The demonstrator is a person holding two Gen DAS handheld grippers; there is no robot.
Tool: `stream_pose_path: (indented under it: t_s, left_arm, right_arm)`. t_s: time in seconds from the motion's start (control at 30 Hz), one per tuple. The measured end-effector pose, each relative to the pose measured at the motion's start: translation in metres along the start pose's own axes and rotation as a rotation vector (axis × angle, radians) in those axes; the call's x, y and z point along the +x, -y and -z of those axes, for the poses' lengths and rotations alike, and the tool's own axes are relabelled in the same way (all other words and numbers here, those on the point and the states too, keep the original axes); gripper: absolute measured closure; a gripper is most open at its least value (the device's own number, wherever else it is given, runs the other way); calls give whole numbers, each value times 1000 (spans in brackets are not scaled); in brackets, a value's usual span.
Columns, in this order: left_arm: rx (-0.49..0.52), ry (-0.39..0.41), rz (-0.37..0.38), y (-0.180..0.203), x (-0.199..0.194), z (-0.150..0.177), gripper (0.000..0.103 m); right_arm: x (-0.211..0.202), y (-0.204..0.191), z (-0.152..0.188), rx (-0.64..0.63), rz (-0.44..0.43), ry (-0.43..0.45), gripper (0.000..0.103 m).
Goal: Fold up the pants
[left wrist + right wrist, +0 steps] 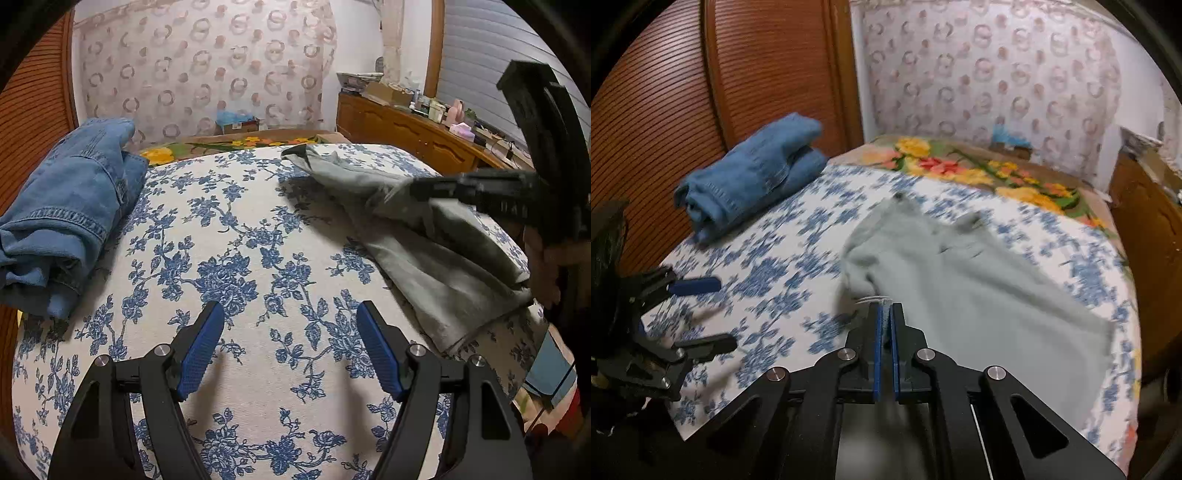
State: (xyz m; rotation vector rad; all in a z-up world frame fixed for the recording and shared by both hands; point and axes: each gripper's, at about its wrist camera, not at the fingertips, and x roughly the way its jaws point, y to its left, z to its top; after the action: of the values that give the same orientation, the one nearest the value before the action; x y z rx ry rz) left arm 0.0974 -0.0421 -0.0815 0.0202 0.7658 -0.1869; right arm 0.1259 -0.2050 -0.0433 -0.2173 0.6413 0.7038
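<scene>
The grey pants (pixel 979 291) are spread over the right part of the bed (pixel 258 236), on its blue-flowered cover. In the right wrist view their near edge is pinched between the blue pads (pixel 877 347) of the right claw (pixel 885 314), whose jaws are closed on the cloth; a bit of white cord is seen just at the pinch. From there the fabric runs away and to the right across the cover. In the left wrist view the same pants (pixel 424 251) lie well to the right of the left claw (pixel 290 321), which is held open over bare cover with nothing between its pads (pixel 201 350); the right claw (pixel 417 192) is seen there reaching in from the right edge with grey cloth bunched at its tip.

A folded bundle of blue denim (pixel 70 199) rests at the far left of the bed against a ribbed wooden panel (pixel 657 122).

The right wrist view is smeared, so the shape of the pants' far end cannot be made out. Waistband and legs cannot be told apart. The hand (pixel 543 266) carrying the right claw is cut off by the frame edge.
</scene>
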Motion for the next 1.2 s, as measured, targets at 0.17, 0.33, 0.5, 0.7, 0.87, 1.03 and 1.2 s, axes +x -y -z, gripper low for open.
stream_pose_path:
  t_s: [0.17,0.33,0.5,0.7,0.87,1.03,1.2]
  left_arm:
    - [1,2,3,2,0,-2,28]
    - [4,1,4,4,-1,-2,28]
    - [3,1,3,4,-1,-2,28]
    - [5,-1,3,5,-1,-2,28]
    - [12,-6,5,7,0,-2,28]
    - [17,-8,7,9,1,-3,28]
    - [27,-13,14,14,4,-2,28]
  right_arm:
    - [-14,27,-4,44,74,41,99]
    - [-20,65,-6,88,179,53,99]
    - [-15,106,3,172,268,30,99]
    - [6,134,14,270,260,-44,99]
    - [21,142,9,294,275,-76,99]
    - [10,148,6,299,281,-52,93]
    - [1,144,14,290,277,-36,82]
